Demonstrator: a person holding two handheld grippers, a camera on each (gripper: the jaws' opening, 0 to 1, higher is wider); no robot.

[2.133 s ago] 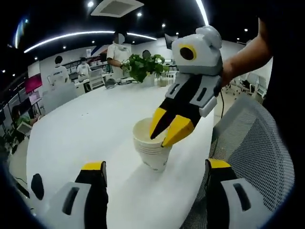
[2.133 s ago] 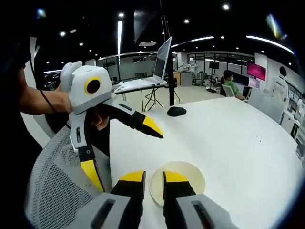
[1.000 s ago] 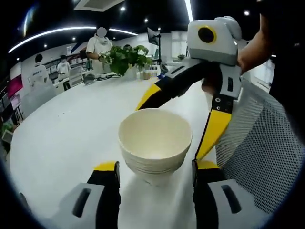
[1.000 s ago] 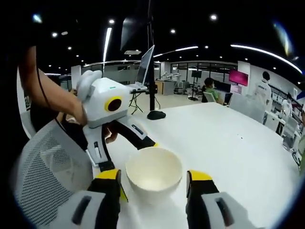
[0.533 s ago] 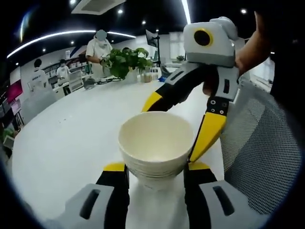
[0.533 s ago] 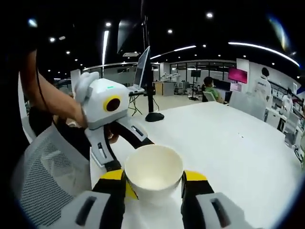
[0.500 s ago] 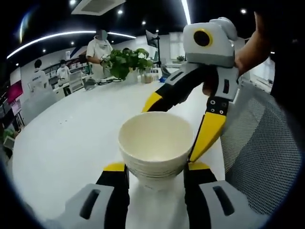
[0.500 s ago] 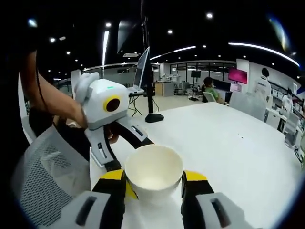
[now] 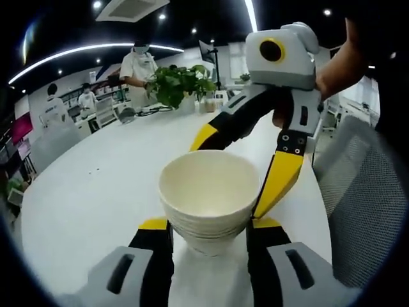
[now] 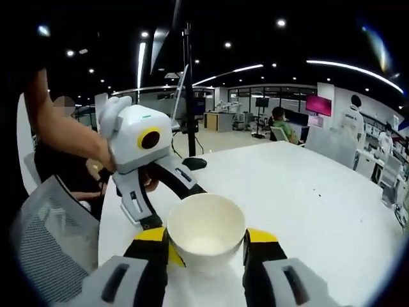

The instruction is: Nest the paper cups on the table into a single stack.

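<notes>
Both my tongs, left tongs [image 9: 209,225] and right tongs [image 10: 206,238], squeeze the cup stack [image 9: 208,198] on the counter [image 9: 96,185]. Nesting looks done; next I should let go gently.

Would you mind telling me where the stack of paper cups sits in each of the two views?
Left gripper view: the cup stack is at lower centre, between that view's own jaws, the right tool reaching in from above.
Right gripper view: the cup stack is at lower centre, the left tool beside it.
Shared landmark: the white table.
</notes>
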